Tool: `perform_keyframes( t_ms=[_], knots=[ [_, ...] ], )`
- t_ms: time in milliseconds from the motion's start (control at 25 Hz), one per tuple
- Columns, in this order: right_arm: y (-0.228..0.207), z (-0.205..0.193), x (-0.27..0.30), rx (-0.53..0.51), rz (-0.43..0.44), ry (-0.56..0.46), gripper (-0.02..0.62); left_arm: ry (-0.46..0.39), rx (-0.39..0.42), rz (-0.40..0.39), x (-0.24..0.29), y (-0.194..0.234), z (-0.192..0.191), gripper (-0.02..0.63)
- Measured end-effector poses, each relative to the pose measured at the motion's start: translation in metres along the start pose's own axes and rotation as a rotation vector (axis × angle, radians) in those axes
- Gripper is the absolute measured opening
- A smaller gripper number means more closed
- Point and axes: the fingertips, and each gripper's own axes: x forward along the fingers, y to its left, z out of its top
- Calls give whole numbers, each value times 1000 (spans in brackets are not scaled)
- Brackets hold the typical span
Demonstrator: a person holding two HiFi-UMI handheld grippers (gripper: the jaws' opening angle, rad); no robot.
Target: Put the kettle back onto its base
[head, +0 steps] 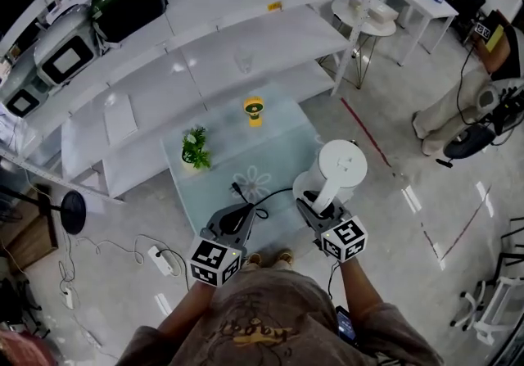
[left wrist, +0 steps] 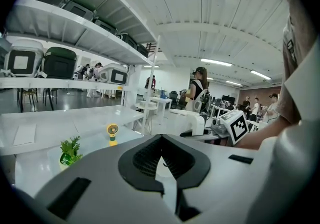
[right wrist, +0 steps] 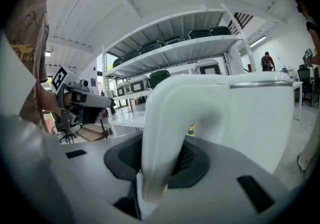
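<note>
Two grippers in frame, and we read them as follows. The right gripper [head: 325,209] is clamped on the kettle [head: 342,164]. In the right gripper view the white handle [right wrist: 162,118] runs down between the jaws and both pads press on it. The kettle is upright, lid up toward the head camera, with its body on the far side and its handle toward us. It sits over the round white base [head: 304,187] at the front right corner of the tabletop [head: 278,139]. The base rim shows at the kettle's left, so from this angle the two don't look concentric. We can't tell whether the kettle bottom touches the base or hangs just above it.

The left gripper [head: 243,210] is empty. Its jaws are brought together at the tips with only a thin slit behind them. It hovers at the front edge of the tabletop, just left of the base and apart from the kettle. A black cable [head: 264,196] loops across the tabletop between the left gripper and the base.

Also on the tabletop are a small potted plant [head: 195,149] at the left and a yellow mini fan [head: 254,110] on the far side, both well apart from the kettle. White shelving [head: 246,37] stands behind. A white power strip [head: 158,259] lies on the floor to the left.
</note>
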Motion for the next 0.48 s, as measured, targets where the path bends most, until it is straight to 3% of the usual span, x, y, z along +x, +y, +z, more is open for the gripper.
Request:
perform_keyframes(
  t_ms=[480],
  knots=[
    [-14,-30,33,-38,56,30,109,49,-27,61,5,9,-13,21]
  ],
)
